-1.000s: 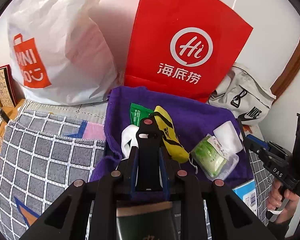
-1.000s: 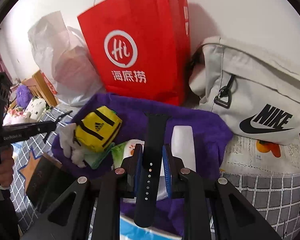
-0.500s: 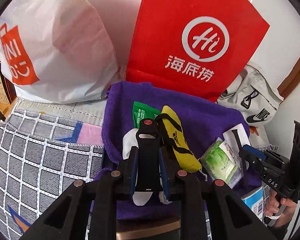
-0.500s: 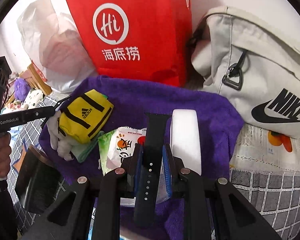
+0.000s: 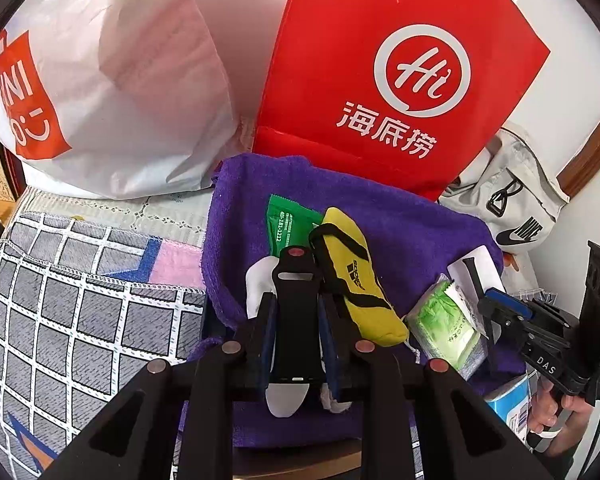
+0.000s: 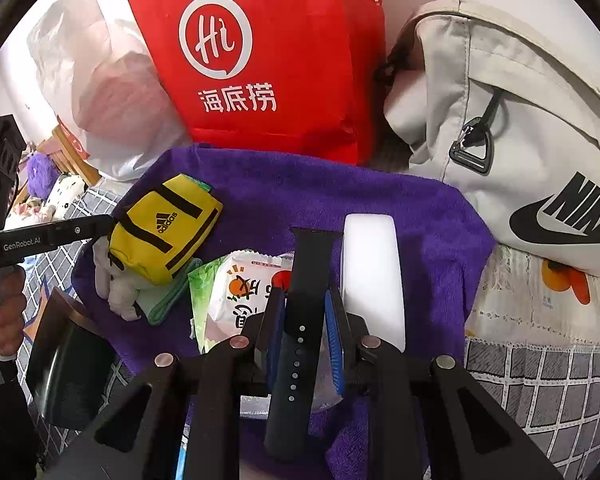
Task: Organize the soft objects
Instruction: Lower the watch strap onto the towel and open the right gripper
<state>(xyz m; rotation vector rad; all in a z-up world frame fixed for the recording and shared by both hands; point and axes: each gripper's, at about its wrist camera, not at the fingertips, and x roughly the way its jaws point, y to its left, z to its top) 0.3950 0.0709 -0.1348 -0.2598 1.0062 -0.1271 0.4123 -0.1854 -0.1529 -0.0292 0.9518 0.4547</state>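
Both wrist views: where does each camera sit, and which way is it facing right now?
Left wrist: on the left gripper, angled down at the purple towel; shut on a black buckle strap; right gripper at right edge.
Right wrist: on the right gripper, angled down; shut on a black holed strap; left hand at left edge.
Shared: yellow pouch, red bag.

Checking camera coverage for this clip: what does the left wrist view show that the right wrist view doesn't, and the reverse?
Left wrist only: the buckle strap that the left gripper is shut on, a green sachet and a green tissue pack.

Right wrist only: the holed strap that the right gripper is shut on, an orange-print packet and plush toys far left.

Both: the purple towel, yellow pouch, red bag, white bag and Nike bag.
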